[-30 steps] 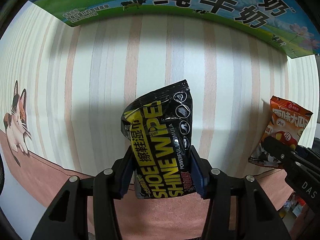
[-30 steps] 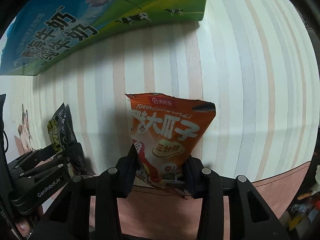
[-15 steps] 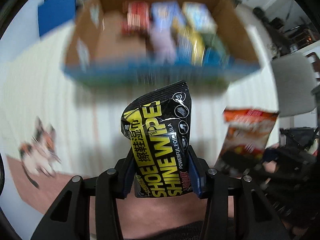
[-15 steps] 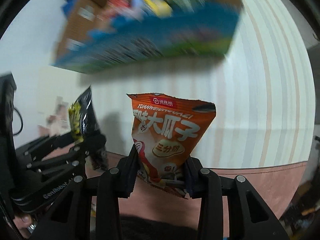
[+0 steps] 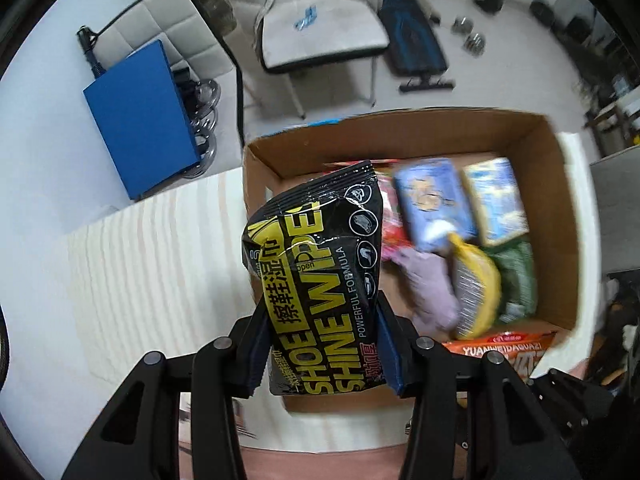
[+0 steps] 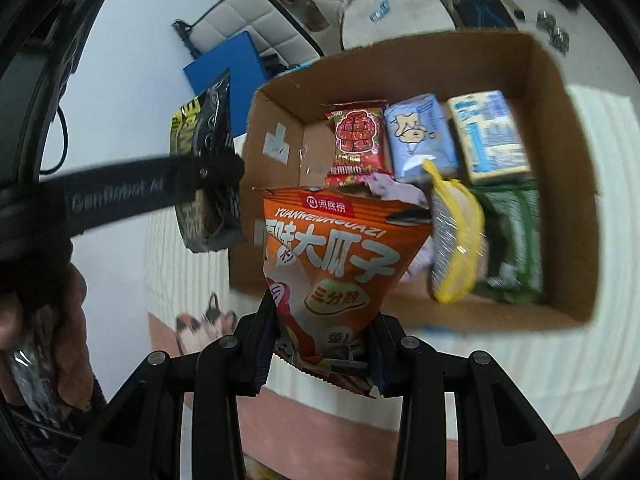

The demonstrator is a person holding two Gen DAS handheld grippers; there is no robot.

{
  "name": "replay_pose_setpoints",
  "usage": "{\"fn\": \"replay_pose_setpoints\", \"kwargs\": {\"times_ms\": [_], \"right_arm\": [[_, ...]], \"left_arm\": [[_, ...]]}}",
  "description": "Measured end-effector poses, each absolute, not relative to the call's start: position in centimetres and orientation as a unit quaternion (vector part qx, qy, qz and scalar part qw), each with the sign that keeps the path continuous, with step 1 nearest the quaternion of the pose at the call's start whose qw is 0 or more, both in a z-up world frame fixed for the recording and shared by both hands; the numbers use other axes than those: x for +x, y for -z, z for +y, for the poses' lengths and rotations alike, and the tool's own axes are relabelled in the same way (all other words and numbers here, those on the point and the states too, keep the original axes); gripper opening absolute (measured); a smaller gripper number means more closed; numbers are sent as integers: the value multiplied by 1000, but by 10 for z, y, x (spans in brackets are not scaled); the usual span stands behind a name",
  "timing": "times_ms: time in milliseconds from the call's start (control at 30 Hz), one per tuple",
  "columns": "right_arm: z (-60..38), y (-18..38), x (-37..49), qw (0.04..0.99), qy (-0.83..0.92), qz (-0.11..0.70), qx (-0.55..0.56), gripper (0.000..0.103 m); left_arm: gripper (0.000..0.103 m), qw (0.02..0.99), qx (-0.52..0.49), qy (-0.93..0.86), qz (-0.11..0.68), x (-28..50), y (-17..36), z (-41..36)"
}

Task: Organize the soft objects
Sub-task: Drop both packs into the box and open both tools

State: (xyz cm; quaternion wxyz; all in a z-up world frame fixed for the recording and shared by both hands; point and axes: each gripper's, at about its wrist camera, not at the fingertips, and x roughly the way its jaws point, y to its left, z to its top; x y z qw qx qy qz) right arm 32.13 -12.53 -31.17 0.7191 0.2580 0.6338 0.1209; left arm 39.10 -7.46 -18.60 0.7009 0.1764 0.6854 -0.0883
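Note:
My left gripper (image 5: 320, 344) is shut on a black and yellow shoe wipes pack (image 5: 316, 280), held upright over the near left corner of an open cardboard box (image 5: 400, 132). My right gripper (image 6: 320, 344) is shut on an orange sunflower seed bag (image 6: 332, 264), held above the box's near edge (image 6: 400, 304). The orange bag's top also shows at the lower right of the left wrist view (image 5: 500, 344). The wipes pack shows at the left of the right wrist view (image 6: 204, 160).
The box holds several soft packs: a red pack (image 6: 358, 136), two blue tissue packs (image 6: 422, 136), a yellow pouch (image 6: 456, 240), a green pack (image 6: 516, 240) and a lilac cloth (image 5: 432, 284). It stands on a striped cloth (image 5: 160, 260). Chairs (image 5: 320, 32) and a blue board (image 5: 140, 116) lie beyond.
Both grippers have risen and tilted from facing the box's printed side to looking down into its open top. Both packs stay gripped.

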Motion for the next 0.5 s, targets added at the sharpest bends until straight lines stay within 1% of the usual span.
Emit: {"fn": "replay_pose_setpoints", "kwargs": {"times_ms": [167,300,500], "right_arm": [[-113,356,358,693,-113,657,276,41],[-100,381,372,676,-116,672,279,41],[-83,407,382,660,-120,686,280,41]], "left_arm": [[44,666,220,77,708,427,233,-73],[44,638,237,72,729,439,265,-74],[46,619,240,71,745,448,286,-76]]}}
